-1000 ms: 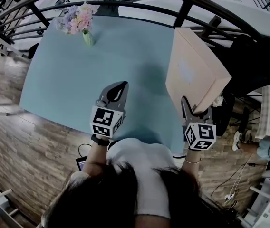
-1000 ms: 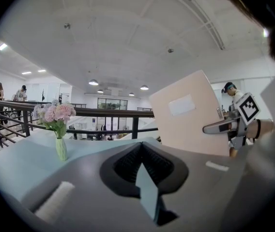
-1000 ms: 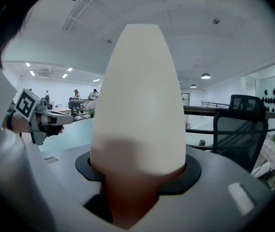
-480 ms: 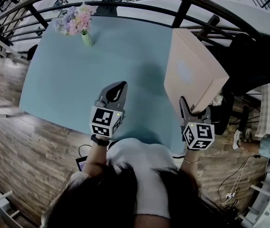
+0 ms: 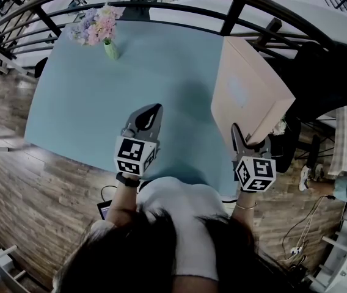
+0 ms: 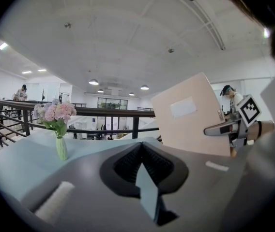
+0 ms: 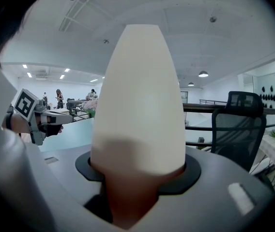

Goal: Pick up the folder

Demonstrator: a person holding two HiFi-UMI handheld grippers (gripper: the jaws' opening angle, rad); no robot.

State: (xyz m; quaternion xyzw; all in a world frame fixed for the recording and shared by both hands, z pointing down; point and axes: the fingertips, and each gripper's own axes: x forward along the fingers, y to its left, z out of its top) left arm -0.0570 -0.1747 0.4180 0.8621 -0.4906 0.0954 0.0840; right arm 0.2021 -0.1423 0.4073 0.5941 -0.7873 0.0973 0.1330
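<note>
Folder (image 5: 247, 93) first: in the head view it is a pale, stiff board standing steeply on edge along the right edge of the light blue desk (image 5: 100, 102), its broad face turned toward the desk's middle. The right gripper (image 5: 251, 142) has it by the near lower corner, at the desk's near right corner, with its jaws spread to the folder's thickness and clamped on it. Taking it by that corner leaves the whole sheet free above the grip, which is probably why it leans instead of hanging flat. The left gripper (image 5: 151, 116) hovers over the near middle of the desk, closed and empty, well apart from the folder. It looks parked out of the way, since one grip seems to be enough. A vase of flowers (image 5: 103, 29) stands at the far left corner, clear of everything.

From the left gripper view, the jaws meet with nothing between them. The folder rises at the right with a pale label on its face and the other gripper pinching its near edge. Its bottom edge is hidden, so I cannot tell whether it is off the desk.

In the right gripper view, the folder's edge fills the middle, seated deep between the jaws. An office chair (image 7: 241, 124) stands behind at the right.
</note>
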